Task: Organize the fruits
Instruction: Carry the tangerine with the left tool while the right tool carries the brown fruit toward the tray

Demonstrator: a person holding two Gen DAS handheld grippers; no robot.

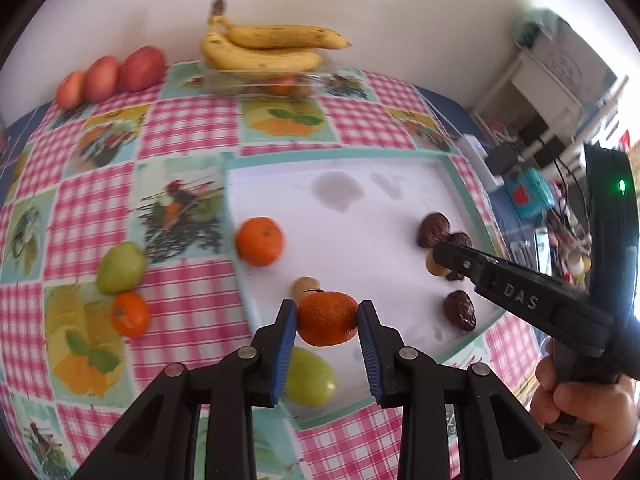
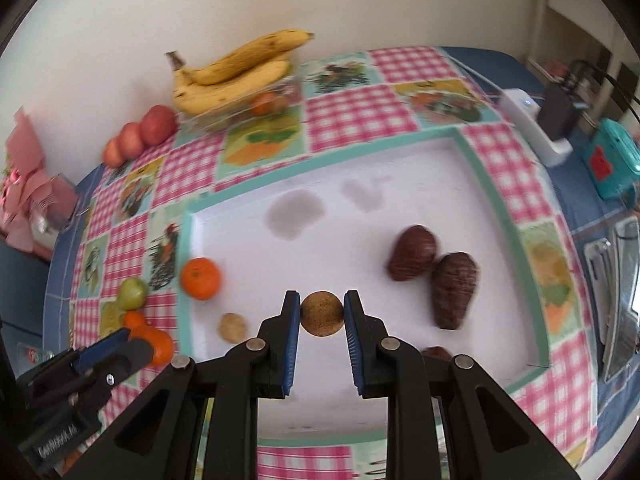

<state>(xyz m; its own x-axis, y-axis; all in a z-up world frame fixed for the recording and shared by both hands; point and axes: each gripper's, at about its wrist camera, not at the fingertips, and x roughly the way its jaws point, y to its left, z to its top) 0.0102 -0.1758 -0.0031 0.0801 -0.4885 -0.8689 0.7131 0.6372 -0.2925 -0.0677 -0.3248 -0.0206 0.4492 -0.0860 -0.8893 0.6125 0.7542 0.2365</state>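
Observation:
My left gripper is shut on an orange mandarin, held above the near edge of the white tray. My right gripper is shut on a small round brown fruit over the tray. On the tray lie another mandarin, a small brown fruit, a green fruit and dark brown scaly fruits. A green fruit and a mandarin lie on the cloth left of the tray.
Bananas rest on a clear container at the back by the wall. Three red apples line the back left. A white power strip and clutter sit off the table's right side.

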